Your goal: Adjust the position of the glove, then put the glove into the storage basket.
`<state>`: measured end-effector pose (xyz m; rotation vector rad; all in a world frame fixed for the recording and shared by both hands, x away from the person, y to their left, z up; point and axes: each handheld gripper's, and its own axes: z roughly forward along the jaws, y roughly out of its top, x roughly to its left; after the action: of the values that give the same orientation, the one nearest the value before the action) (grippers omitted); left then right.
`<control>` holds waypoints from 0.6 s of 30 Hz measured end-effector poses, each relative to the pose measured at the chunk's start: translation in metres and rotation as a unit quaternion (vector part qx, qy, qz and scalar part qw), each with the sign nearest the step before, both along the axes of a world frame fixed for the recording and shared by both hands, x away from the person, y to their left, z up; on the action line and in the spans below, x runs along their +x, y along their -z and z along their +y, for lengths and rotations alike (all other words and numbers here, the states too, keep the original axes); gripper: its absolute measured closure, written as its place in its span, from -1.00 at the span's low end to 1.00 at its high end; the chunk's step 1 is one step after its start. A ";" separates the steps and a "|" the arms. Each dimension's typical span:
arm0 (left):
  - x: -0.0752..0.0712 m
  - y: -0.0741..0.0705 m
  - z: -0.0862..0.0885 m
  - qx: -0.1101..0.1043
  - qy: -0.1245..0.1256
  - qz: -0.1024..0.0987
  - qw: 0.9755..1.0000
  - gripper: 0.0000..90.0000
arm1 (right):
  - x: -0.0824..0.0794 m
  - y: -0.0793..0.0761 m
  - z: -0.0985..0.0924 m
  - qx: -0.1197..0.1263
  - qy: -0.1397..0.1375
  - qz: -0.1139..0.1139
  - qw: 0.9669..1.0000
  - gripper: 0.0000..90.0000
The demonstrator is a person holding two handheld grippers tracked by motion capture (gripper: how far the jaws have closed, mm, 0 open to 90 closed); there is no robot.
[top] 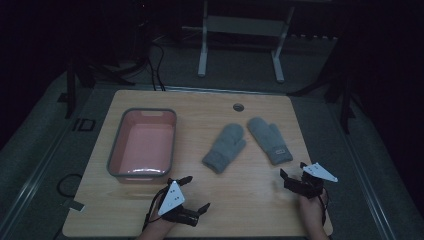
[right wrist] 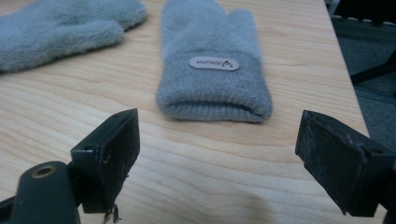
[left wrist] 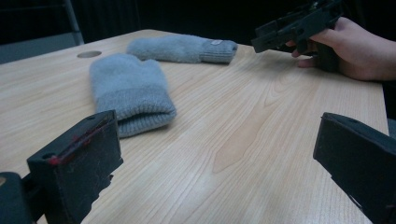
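Right gripper view: right claw [right wrist: 215, 158] open, empty, aimed at labelled mitten [right wrist: 212, 65] cuff just ahead on bench [top: 250, 200]. Left claw [top: 187, 192] open, empty, facing second mitten [top: 225, 146]. Pink bin [top: 116, 145] beyond. Step: approach. Next: advance, close on cuff.

Left gripper [top: 192, 195] and right gripper [top: 292, 172]: jaws wide apart.

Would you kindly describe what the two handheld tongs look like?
The left tongs and right tongs are black, each with two flat, blocky jaws and a pale three-cornered plate on top. The left tongs' jaw pad shows reddish scuffs. Thin dark cables trail back by the hands, whose wrists show no sleeves.
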<state>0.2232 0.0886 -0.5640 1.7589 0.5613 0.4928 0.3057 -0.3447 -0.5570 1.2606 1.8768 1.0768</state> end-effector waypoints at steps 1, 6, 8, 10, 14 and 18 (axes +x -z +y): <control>0.000 0.000 -0.001 0.003 0.000 0.001 1.000 -0.97 | 0.000 0.000 0.000 -0.002 -0.007 0.001 1.000 -0.68; 0.003 0.002 0.000 0.005 -0.001 0.008 1.000 -0.97 | -0.001 0.000 0.003 -0.010 -0.020 0.002 1.000 -0.64; 0.003 0.003 0.000 0.007 -0.001 0.012 1.000 -0.97 | -0.002 0.000 0.004 -0.008 -0.018 0.004 1.000 -0.62; 0.003 0.003 0.000 0.007 -0.001 0.012 1.000 -0.97 | -0.002 0.000 0.004 -0.008 -0.017 0.006 1.000 -0.62; -0.001 0.001 -0.001 0.010 0.007 0.001 1.000 -0.97 | -0.002 -0.002 0.007 -0.019 -0.024 0.007 1.000 -0.69; -0.001 0.002 -0.003 0.014 0.011 0.005 1.000 -0.97 | -0.002 -0.002 0.010 -0.018 -0.044 0.021 0.999 -0.69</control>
<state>0.2226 0.0857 -0.5663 1.7931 0.5444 0.4788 0.3041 -0.3347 -0.5551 1.2001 1.9900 1.0649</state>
